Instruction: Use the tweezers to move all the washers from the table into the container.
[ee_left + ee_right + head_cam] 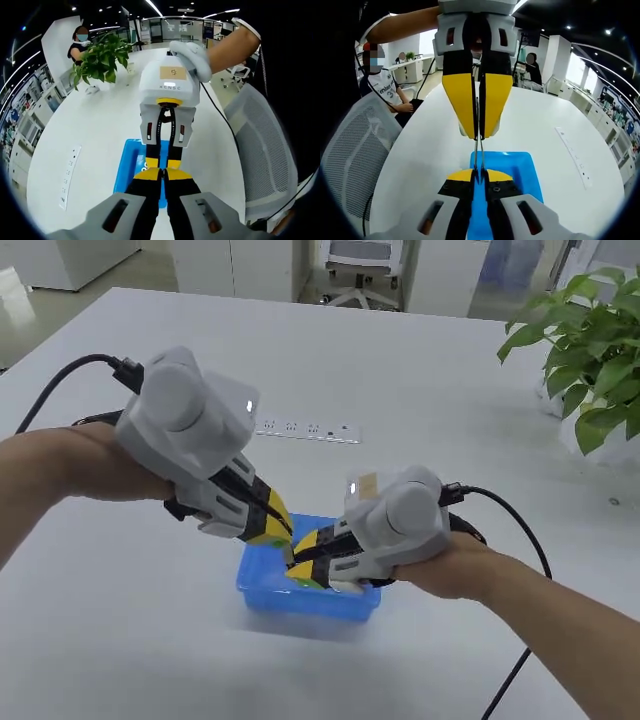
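Note:
Both grippers meet tip to tip just above the blue container (262, 578). In the right gripper view, thin metal tweezers (477, 147) run from the yellow jaws of my left gripper (478, 132) down into the jaws of my right gripper (479, 175). Both pairs of jaws are shut on the tweezers. In the head view, my left gripper (281, 531) comes in from the left and my right gripper (300, 560) from the right. The left gripper view has its own gripper (163, 175) facing the right gripper (163, 161) over the container (131, 160). I see no washers.
A white power strip (305, 429) lies on the white table beyond the container. A potted plant (590, 350) stands at the far right. A mesh chair (270, 150) stands beside the table, and people sit in the background.

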{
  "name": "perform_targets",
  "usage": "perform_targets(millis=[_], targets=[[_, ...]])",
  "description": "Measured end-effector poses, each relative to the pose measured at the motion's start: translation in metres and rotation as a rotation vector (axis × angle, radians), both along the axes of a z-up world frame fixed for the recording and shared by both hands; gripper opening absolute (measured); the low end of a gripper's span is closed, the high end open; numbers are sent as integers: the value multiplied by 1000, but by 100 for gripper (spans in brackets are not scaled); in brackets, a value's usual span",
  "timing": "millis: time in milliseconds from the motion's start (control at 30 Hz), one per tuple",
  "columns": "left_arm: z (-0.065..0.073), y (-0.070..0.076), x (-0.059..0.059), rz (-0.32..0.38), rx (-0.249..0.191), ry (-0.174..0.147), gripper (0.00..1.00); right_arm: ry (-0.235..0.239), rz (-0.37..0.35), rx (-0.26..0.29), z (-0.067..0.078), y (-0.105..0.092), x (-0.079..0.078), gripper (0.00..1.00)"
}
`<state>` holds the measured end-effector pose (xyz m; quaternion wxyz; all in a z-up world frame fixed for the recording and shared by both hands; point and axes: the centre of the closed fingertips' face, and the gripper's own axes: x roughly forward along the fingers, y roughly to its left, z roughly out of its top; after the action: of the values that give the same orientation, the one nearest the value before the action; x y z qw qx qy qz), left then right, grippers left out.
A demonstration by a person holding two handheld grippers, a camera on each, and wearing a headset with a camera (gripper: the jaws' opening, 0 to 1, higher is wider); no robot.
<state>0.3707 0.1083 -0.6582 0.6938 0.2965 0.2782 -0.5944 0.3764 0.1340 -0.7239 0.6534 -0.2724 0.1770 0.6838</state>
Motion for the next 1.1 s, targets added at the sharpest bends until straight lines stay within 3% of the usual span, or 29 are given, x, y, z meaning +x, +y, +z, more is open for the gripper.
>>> perform_targets(millis=[433,500,667,900,1100], targets=[[4,1,-9,-7,-8,-2,6,-27,-4,-41,6,-9,-8,6],[4,1,-12,-7,-16,3,6,-11,-2,-44,6,-11,-12,6],[1,2,-22,-11,-18,9,6,-32,14,-69,7,-18,-21,5],[-7,7,-36,-15,-1,16,6,-50,40,-102,6,-24,-34,5],[-24,14,-48,-16,37,31,6,-48,57,-129,1,-28,-44,5]])
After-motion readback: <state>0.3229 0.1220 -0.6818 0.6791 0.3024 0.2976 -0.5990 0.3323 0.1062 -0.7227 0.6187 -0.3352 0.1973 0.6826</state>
